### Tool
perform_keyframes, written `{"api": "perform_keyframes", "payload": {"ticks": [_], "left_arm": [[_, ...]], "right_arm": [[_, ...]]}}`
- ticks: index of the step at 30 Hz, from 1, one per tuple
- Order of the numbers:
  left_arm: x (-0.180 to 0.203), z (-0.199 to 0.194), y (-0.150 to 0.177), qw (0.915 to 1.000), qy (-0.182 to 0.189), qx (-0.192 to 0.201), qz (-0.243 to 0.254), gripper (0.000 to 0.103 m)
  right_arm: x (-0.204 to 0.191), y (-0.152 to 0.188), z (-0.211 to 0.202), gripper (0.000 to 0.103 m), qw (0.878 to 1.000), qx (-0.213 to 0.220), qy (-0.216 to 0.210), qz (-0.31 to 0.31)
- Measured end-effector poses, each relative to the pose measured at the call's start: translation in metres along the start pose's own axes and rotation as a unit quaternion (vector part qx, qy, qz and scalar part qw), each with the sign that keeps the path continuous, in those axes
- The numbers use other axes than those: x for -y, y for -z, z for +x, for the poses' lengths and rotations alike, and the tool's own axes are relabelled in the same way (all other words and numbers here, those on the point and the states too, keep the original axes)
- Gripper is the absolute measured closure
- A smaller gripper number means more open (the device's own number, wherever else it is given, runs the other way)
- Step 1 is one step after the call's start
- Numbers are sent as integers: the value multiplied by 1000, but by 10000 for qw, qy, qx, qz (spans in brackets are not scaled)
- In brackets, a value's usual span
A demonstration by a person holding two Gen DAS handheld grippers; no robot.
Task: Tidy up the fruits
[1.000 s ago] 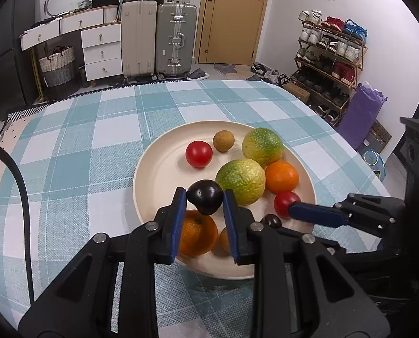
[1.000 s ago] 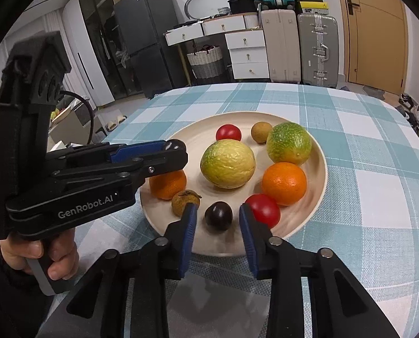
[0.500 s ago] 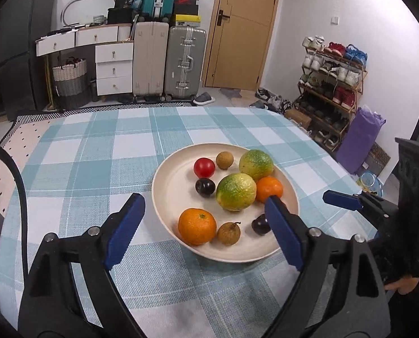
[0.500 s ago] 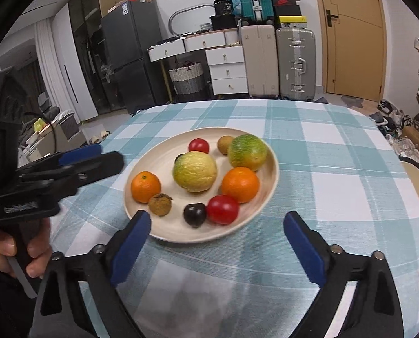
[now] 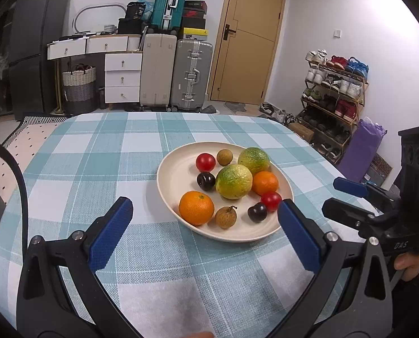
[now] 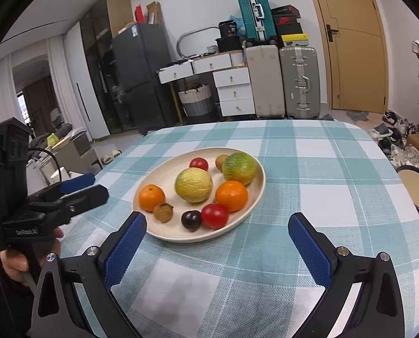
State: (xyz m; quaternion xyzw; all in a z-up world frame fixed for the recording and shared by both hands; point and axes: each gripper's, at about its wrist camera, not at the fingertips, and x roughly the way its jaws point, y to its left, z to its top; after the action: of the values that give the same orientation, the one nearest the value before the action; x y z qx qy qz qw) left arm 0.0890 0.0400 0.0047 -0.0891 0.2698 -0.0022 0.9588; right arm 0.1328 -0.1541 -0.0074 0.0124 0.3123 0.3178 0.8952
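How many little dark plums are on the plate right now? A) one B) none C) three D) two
D: the left wrist view shows one dark plum beside the far red tomato and another dark plum near the plate's front rim.

The left claw (image 5: 202, 226) was spread wide, its blue pads far apart and gripping nothing, held low at the near edge. The right claw (image 6: 217, 236) gaped equally wide and empty, level beside it.
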Motion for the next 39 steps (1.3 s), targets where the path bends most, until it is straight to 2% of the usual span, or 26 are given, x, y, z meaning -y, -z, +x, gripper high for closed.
{"api": "perform_keyframes", "payload": {"ticks": [5, 13, 39], "left_arm": [[8, -4, 4, 9997, -104, 185, 154, 0], [10, -10, 9, 9988, -49, 435, 202, 0], [17, -6, 10, 9986, -103, 370, 358, 0]], "right_arm": [[-9, 1, -6, 0, 9996, 200, -108, -156], [-20, 2, -16, 0, 9983, 497, -79, -294], [-18, 2, -16, 0, 9985, 469, -58, -278]]}}
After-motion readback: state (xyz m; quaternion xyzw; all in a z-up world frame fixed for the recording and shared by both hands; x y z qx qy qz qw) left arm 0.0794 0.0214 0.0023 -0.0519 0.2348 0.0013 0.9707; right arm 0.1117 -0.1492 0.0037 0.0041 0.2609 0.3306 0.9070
